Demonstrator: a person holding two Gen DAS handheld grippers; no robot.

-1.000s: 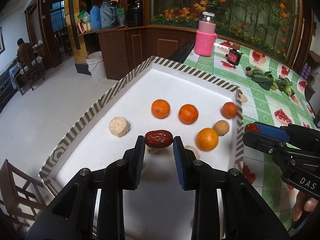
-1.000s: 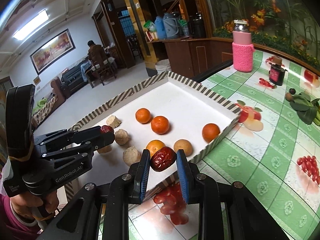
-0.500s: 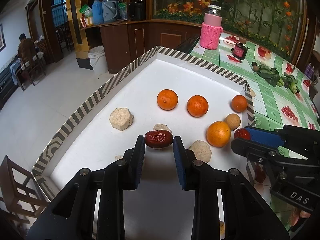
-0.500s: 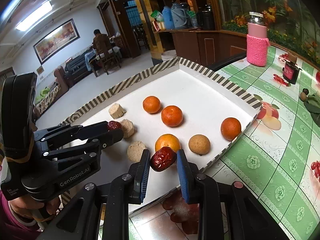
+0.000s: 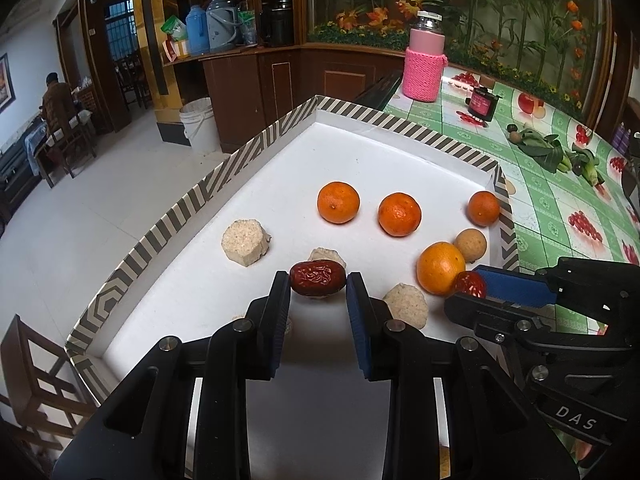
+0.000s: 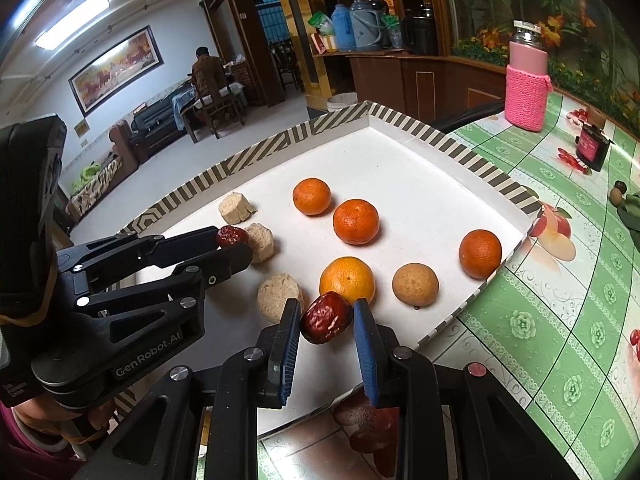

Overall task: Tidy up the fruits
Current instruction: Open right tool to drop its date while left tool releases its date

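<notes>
Clearly the carrying step is in hand: the left tool [image 5: 318, 286] is clamped on a wrinkled red date [image 5: 317, 278] at the lower middle of its frame, and the right tool [image 6: 326, 318] pinches a second date [image 6: 326, 317], both hanging over the near part of the white striped tray [image 5: 256, 148]. Oranges [image 5: 338, 202] and pale cut chunks [image 5: 245, 242] lie loose on the tray. Next, each tool likely needs a bare patch beside like fruit, a gentle lowering, then parting the jaws so the dates do not roll
</notes>
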